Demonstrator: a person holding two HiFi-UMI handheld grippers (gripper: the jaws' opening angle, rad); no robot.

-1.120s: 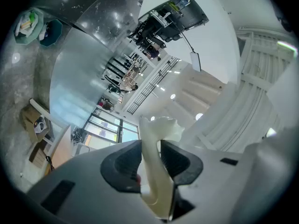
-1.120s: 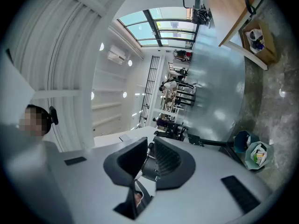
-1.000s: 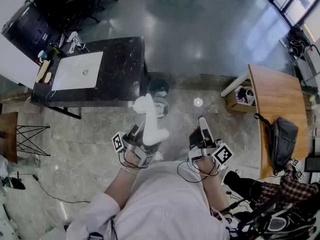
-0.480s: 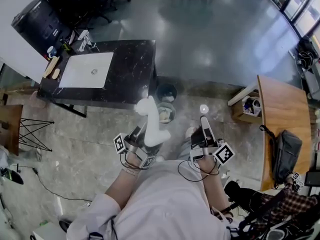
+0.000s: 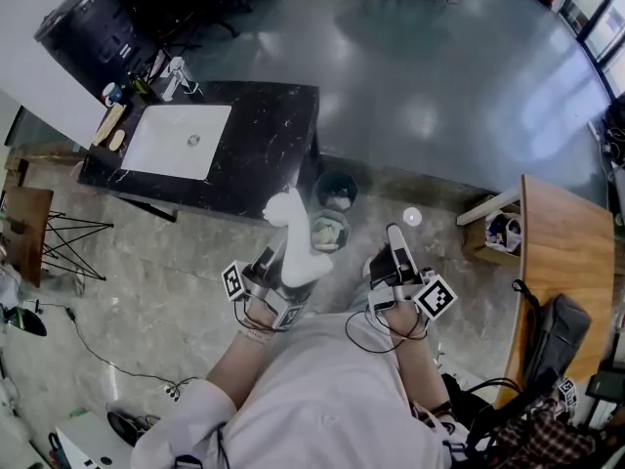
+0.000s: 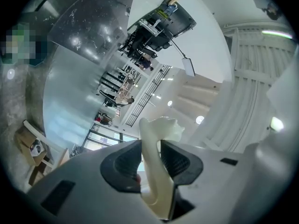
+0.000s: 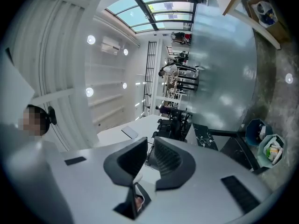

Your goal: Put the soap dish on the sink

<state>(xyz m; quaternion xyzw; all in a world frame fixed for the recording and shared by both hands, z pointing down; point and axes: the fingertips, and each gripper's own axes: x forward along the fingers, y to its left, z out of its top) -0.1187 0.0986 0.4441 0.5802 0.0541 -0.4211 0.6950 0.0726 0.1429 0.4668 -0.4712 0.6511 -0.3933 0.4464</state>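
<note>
The sink (image 5: 181, 141) lies far to your upper left in the head view, a white basin set into the black marble worktop (image 5: 269, 135). A tap (image 5: 174, 74) stands at its far rim, and a few small items sit by its left end, too small to name. A stretch of bare stone floor separates it from you.

The soap dish (image 5: 293, 234) is not there yet. It is in your left hand-held gripper (image 5: 278, 262), well apart from the worktop, so the sink lies ahead and to the left of the jaws. In the left gripper view the two pads are clamped on the dish (image 6: 158, 139), one on each face. Its long axis runs along the jaws, and its pale, wavy end sticks out past the fingertips and tilts upward. This is the nearer hand to the sink and the one that has to carry the dish there.

Just beyond it, two waste bins (image 5: 332, 213) stand by the worktop's near corner.

Your right hand-held gripper (image 5: 395, 254) is level with the left one. Its jaws stand only a narrow gap apart, holding and touching nothing.
</note>
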